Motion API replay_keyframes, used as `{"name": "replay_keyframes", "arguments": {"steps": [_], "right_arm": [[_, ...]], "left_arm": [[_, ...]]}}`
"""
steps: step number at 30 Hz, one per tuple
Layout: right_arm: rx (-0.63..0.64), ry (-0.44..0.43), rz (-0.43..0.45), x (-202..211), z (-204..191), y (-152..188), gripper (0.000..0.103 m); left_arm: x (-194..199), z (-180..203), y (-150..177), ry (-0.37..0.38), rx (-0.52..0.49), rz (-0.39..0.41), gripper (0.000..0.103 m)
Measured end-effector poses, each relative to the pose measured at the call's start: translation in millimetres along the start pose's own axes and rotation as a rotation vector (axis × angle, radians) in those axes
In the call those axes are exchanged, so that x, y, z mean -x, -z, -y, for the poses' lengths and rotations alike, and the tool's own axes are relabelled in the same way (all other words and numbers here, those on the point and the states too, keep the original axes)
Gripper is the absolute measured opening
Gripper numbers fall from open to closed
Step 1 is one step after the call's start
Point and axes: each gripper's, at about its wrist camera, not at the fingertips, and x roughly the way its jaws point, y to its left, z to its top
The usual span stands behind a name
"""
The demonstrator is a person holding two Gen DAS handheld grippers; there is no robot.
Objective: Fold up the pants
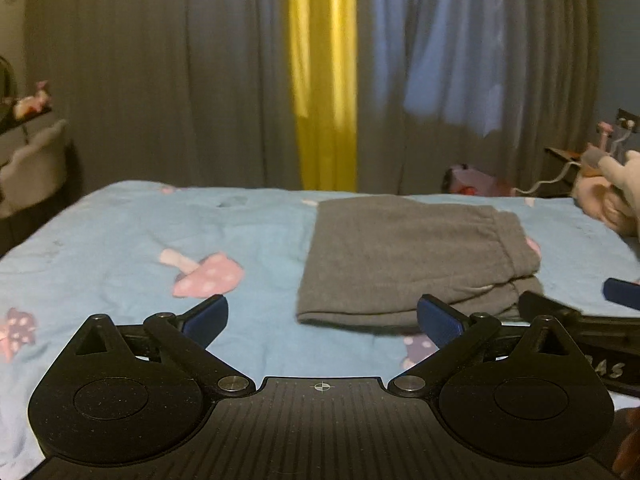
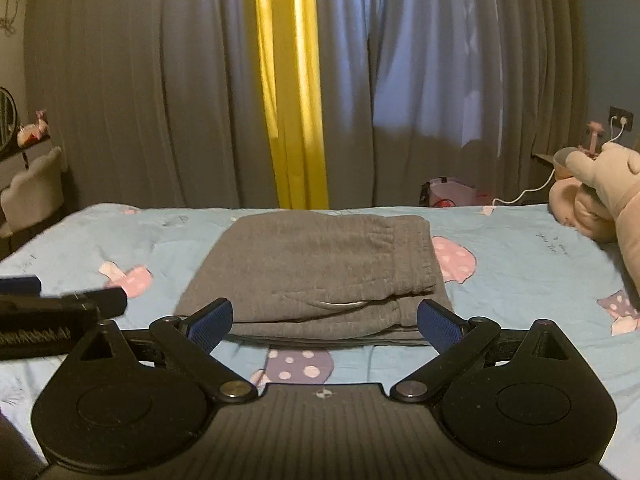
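Grey pants [image 1: 408, 256] lie folded into a compact stack on the blue bedspread [image 1: 120, 248], with the waistband on the right side. In the right wrist view the pants [image 2: 316, 268] lie straight ahead. My left gripper [image 1: 322, 322] is open and empty, just short of the stack's near left corner. My right gripper [image 2: 325, 324] is open and empty, its blue pads [image 2: 210, 324] level with the stack's near edge, not holding the cloth. The right gripper also shows at the right edge of the left wrist view [image 1: 580, 316].
The bedspread has pink and purple mushroom prints [image 2: 454, 260]. A plush toy [image 2: 600, 196] lies at the bed's far right. Grey curtains with a yellow strip [image 2: 292, 112] hang behind the bed. A white chair [image 2: 32, 196] stands at the far left.
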Motion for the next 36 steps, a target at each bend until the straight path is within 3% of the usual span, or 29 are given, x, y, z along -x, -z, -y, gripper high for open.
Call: {"name": "replay_keyframes", "arguments": {"steps": [7,11,21,36], "right_arm": [[0.047,0.107,-0.016,-32.7,3.6,12.9,0.099],[0.02,0.096,-0.048,-51.4,11.7,17.3,0.099],[0.021,0.098,-0.072,-82.4,15.1,21.3,0.099],[0.001,0.122,-0.103,-106.0,22.1,25.4,0.099]], "left_arm": [[-34.7,9.2,3.7,-0.001,-0.055,0.009,0.103],[-61.8,16.1,10.9,-0.009,-0.096,-0.045,0.103],[-100.8,15.2,16.7,0.02,-0.056,-0.109,0.103],[-135.7,10.8,35.4,0.027,-0.1,-0.139,0.103]]}}
